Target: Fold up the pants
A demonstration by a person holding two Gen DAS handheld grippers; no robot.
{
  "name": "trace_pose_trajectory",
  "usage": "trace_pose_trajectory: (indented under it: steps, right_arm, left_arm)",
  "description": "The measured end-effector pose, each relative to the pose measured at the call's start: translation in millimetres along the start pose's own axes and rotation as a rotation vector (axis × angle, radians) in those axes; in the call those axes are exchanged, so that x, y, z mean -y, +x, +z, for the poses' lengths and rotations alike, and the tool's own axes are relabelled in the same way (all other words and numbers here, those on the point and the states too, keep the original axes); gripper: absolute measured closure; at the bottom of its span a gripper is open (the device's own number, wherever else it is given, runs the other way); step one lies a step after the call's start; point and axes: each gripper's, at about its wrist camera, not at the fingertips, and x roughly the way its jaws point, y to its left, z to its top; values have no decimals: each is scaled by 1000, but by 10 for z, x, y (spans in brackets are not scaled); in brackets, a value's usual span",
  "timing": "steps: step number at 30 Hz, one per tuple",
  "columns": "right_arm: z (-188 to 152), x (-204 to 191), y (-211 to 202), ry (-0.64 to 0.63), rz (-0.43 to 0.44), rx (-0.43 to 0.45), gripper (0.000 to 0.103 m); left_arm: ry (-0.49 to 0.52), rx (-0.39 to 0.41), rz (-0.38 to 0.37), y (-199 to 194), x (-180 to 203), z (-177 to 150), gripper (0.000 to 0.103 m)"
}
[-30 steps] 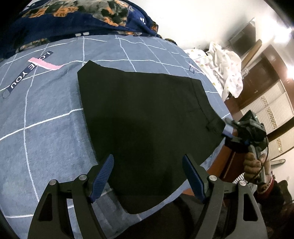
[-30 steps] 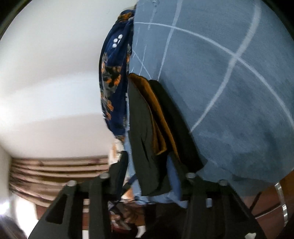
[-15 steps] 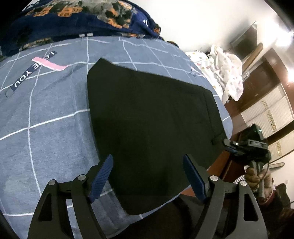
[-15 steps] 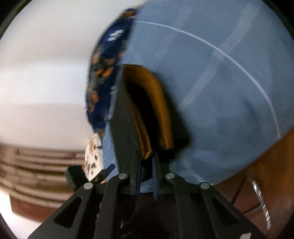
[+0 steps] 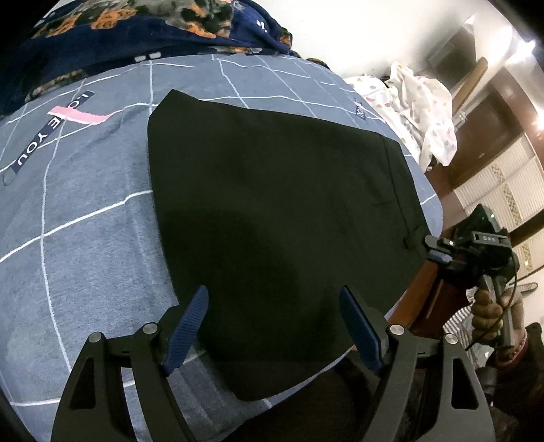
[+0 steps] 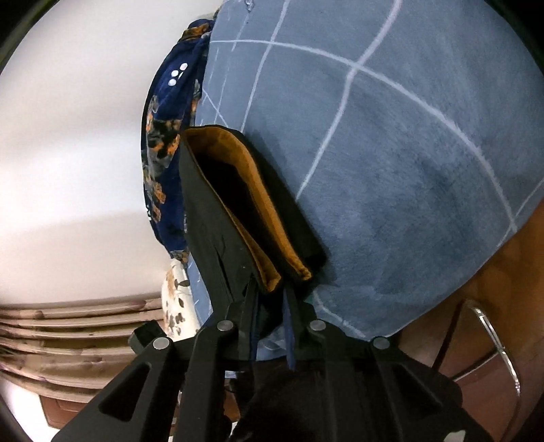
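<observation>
The right gripper [image 6: 268, 289], whose jaws have just been reopening slightly, pinches the waistband of the black pants [image 5: 278, 217] for folding, while the left gripper [image 5: 273, 326] hovers open, empty.

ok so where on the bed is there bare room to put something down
Bare checked bedsheet lies left of the black pants, between them and the "love you" print. A narrower strip runs between the pants and the dark floral blanket. The right edge is crowded by the right gripper and the white spotted cloth.

Matt black cloth pants [image 5: 278, 217] with tan lining, soft napped grey-blue bedsheet [image 5: 85, 238], glossy brown wood bed frame [image 6: 503, 272]
</observation>
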Motion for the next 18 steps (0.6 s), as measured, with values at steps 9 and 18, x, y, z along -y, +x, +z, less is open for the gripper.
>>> trace_pose_trajectory:
  steps: [9,18]
  right_arm:
    - [22,-160,-126,-46,-40,36,64]
    - [124,-175,-155,-49,-62,33,49]
  left_arm:
    - [2,-8,-2,11,-9,-6,23]
    - [-3,-6,-8,20,4,-17,22]
